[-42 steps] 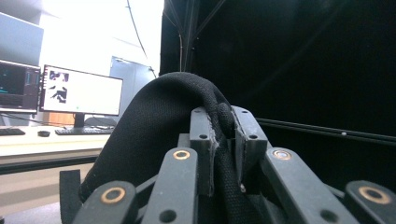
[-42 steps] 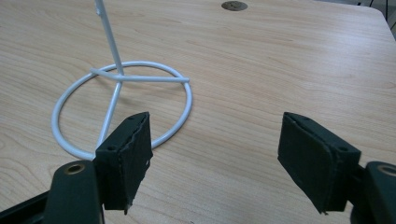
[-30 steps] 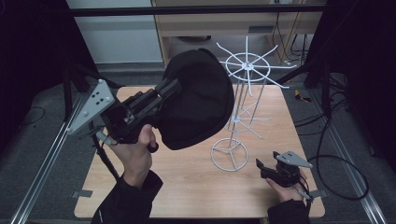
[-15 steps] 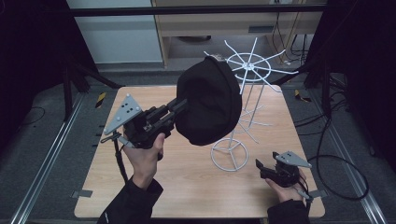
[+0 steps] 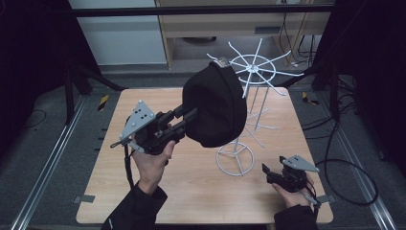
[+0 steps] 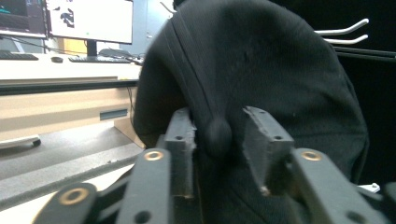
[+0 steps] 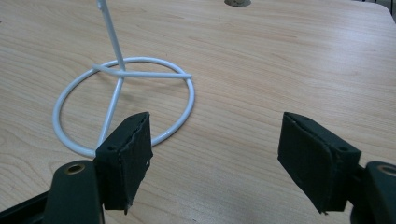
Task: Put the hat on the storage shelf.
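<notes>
A black cap [image 5: 215, 108] hangs at the left side of the white wire rack [image 5: 253, 72], its top edge up at one of the rack's arm tips. My left gripper [image 5: 190, 118] reaches into it from the left. In the left gripper view the cap [image 6: 261, 70] is close in front, and its round top button sits between the jaws of the left gripper [image 6: 219, 135]. Those jaws have just been opening and now stand apart, with a gap at the right pad. My right gripper [image 5: 270, 173] rests open near the table's front right.
The rack's ring base [image 7: 123, 74] lies on the wooden table [image 5: 201, 191] just ahead and left of the right gripper [image 7: 215, 149]. Dark metal frame rails run along both sides of the table. A desk with monitors stands behind.
The left gripper moved right and down, carrying the cap up against the rack. Its jaws have spread apart around the cap's button. The right gripper has not moved.
</notes>
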